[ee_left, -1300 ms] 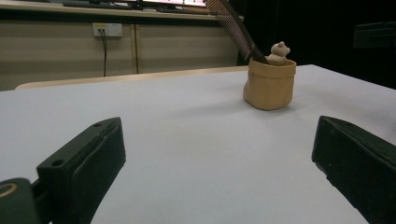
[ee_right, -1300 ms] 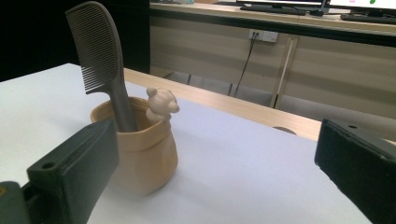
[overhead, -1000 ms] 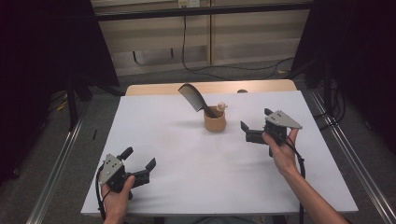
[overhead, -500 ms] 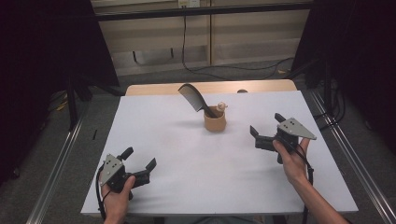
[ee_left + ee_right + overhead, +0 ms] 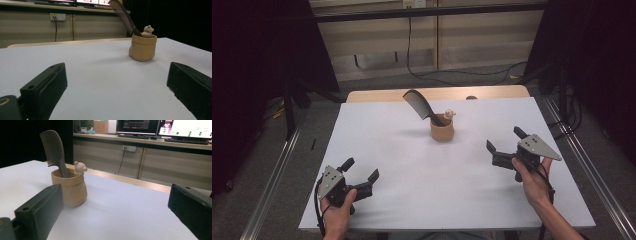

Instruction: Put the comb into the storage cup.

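A small tan pot [image 5: 442, 131] [image 5: 142, 47] [image 5: 70, 188] with a little bear figure on its rim stands at the middle back of the white table [image 5: 412, 150]. A dark comb [image 5: 419, 105] [image 5: 124, 13] [image 5: 54, 149] leans out of it, tilted to the left. My left gripper [image 5: 361, 174] [image 5: 113, 92] rests open near the front left corner, nothing between its jaws. My right gripper [image 5: 504, 142] [image 5: 115, 215] is held open at the right of the table, well clear of the pot, also with nothing in it.
A wooden table edge [image 5: 437, 93] shows behind the white top. Cables [image 5: 472, 72] run across the floor at the back. Metal rails [image 5: 272, 175] run along both sides of the table. Monitors [image 5: 185, 127] sit on a counter in the right gripper view.
My right gripper has drawn back from the pot, moving to the right and toward the front of the table. The left gripper has stayed put.
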A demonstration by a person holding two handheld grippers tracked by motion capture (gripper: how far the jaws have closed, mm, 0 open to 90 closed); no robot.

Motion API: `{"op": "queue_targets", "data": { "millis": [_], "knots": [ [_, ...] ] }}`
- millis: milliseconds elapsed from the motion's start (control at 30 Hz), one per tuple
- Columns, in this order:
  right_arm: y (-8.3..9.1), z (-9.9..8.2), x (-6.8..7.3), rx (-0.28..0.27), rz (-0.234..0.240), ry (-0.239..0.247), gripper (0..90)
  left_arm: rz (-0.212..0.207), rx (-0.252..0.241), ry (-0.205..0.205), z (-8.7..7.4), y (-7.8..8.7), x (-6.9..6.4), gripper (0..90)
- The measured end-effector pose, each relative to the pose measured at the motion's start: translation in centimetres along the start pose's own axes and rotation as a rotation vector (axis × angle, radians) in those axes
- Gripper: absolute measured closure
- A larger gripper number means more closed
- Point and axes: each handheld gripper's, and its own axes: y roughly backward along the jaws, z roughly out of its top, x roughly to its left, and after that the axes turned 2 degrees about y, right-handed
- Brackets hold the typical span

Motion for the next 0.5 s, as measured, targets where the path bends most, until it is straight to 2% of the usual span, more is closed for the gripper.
{"op": "queue_targets", "data": {
  "millis": [500],
  "knots": [
    [2.3, -1.0, 0.0, 0.015, -0.041, -0.012, 0.0, -0.005, -0.011, 0.019, 0.0, 0.1, 0.0, 3.1]
  ]
}}
